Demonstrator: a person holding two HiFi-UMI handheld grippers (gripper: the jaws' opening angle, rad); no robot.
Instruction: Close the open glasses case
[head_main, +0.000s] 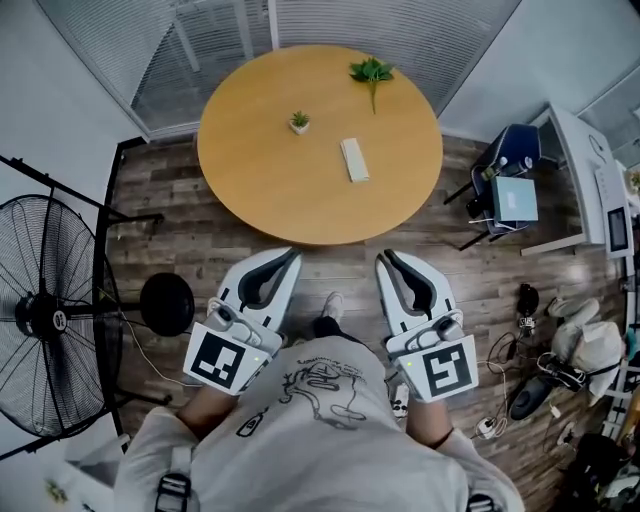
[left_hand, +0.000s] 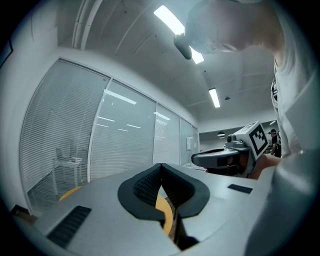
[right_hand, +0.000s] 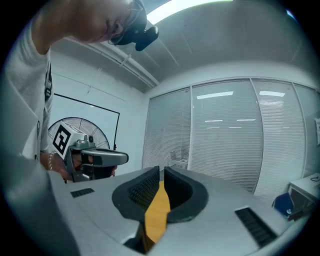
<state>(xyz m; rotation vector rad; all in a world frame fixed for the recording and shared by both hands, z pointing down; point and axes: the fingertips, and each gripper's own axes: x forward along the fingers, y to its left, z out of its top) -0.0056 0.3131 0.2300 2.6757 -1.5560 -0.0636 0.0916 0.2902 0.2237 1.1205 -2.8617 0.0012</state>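
The left gripper (head_main: 291, 257) is held low in front of the person, on the left. Its two jaws are shut tip to tip and nothing is caught between them. The right gripper (head_main: 386, 258) is held beside it, a little apart. Its jaws are pressed almost together, with only a thin slit left, and nothing is held in them.

At the far left a big black fan (head_main: 45, 315) is seen on the wooden floor (head_main: 150, 240), and a round black stool (head_main: 167, 304) is set near it. Farther off, a round wooden table (head_main: 250, 190) is placed. On it a small pot plant (head_main: 299, 122) is set to the left. The white glasses case (head_main: 354, 160) is laid near the middle, well apart from both grippers. It is too small for its lid to be made out. A green sprig (head_main: 372, 72) is laid by the far edge. A blue chair (head_main: 512, 150) is seen to the right of the table.
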